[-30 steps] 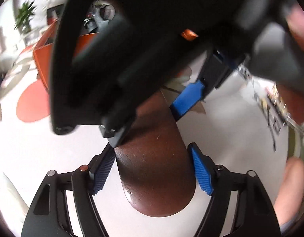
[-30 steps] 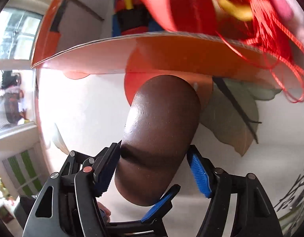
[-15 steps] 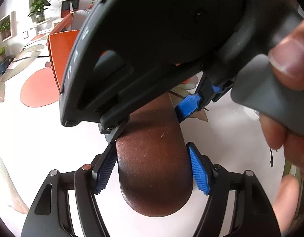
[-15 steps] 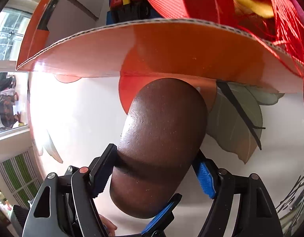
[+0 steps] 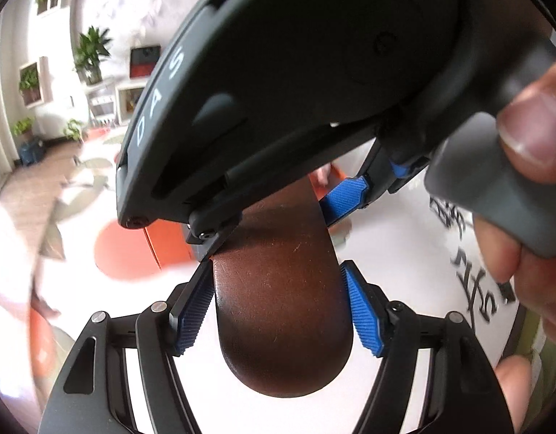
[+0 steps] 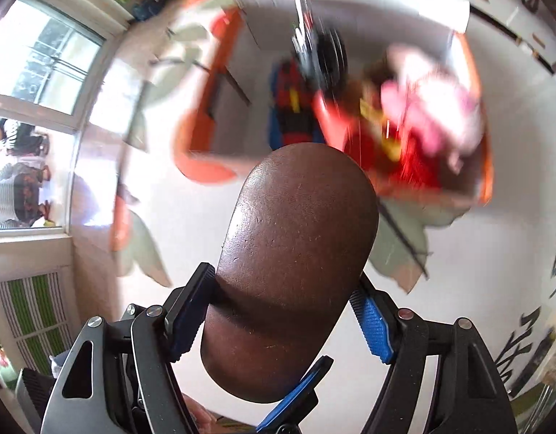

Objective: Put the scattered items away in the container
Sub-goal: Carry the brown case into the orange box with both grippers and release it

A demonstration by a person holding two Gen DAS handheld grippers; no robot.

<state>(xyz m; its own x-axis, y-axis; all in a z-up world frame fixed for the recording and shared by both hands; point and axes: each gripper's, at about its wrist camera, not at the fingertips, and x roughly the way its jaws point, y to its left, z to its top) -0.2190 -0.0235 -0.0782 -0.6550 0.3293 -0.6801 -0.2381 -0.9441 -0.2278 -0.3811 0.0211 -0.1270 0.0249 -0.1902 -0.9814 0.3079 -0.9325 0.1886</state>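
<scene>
I have the brown case pinched at both ends, which is why it sits level and clear of the worktop: my left hand-held gripper clamps one rounded end between its ribbed blue pads, and my right hand-held gripper clamps the other end, so neither can slip or twist on the carry. The case is a long, pill-shaped thing with a smooth, leather-like skin, faintly scuffed and glossy enough to catch the window light; I judge it stiff, since it shows no dent under the pads. In the left view the right gripper's black body fills the upper frame, with the person's hand wrapped round its grey handle. In the right view the orange container lies just beyond the case's far end, open-topped, thin-walled like cardboard, already holding a blurred heap of red, pink and yellow things I cannot name. The white worktop is printed with pale leaf shapes and orange discs. My guess is the case goes over that near wall next.
</scene>
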